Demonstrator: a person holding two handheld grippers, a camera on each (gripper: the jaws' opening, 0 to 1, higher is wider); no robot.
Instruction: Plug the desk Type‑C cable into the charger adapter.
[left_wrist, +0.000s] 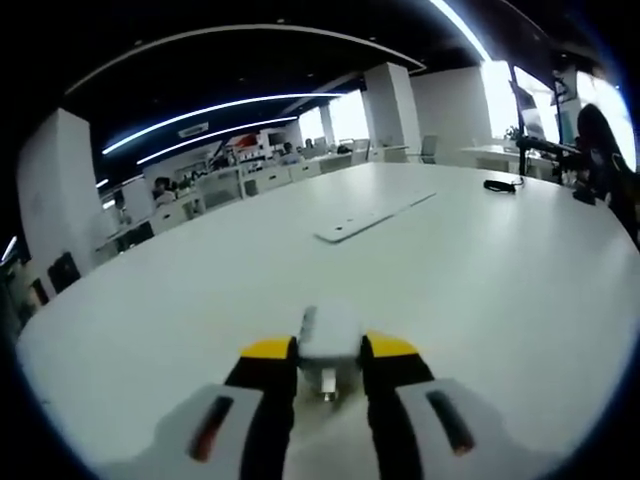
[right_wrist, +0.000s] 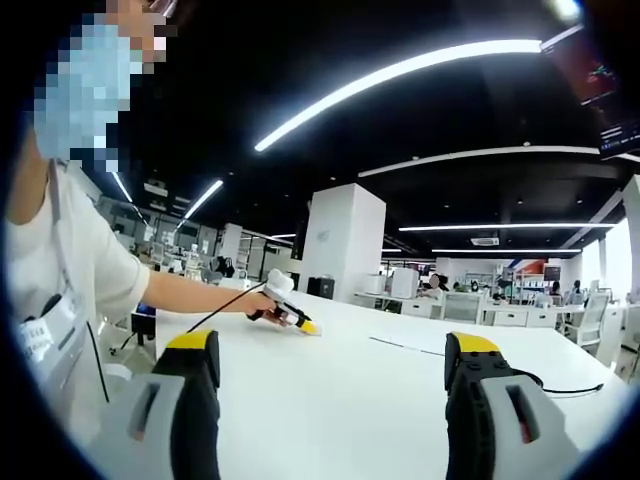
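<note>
One large white table (left_wrist: 500, 290) spreads across the middle and lower part of the left gripper view, and its near end takes the lower half of the right gripper view, with an open office of desks, columns and ceiling light strips behind it in both. A person in a white short-sleeved shirt (right_wrist: 70, 270) stands at the left edge of the right gripper view, one arm stretched out over the table toward the centre.

The left gripper (left_wrist: 330, 375) rises from the bottom centre of its own view, its two yellow-tipped jaws closed in on one white charger adapter (left_wrist: 330, 335) — a small rounded block pinched between them, sitting just above the tabletop. In the right gripper view this same gripper appears left of centre, at the end of the person's arm, its yellow tip pointing down to the right.

The right gripper (right_wrist: 330, 385) has its two jaws spread wide apart at the lower left and lower right of its view, nothing between them but bare table.

One long flat white strip (left_wrist: 372, 218) lies on the table at centre of the left gripper view. One black cable (left_wrist: 500, 186) — coiled, too small to make out its plug — rests at the upper right, near the table's far edge, well apart from the adapter.
</note>
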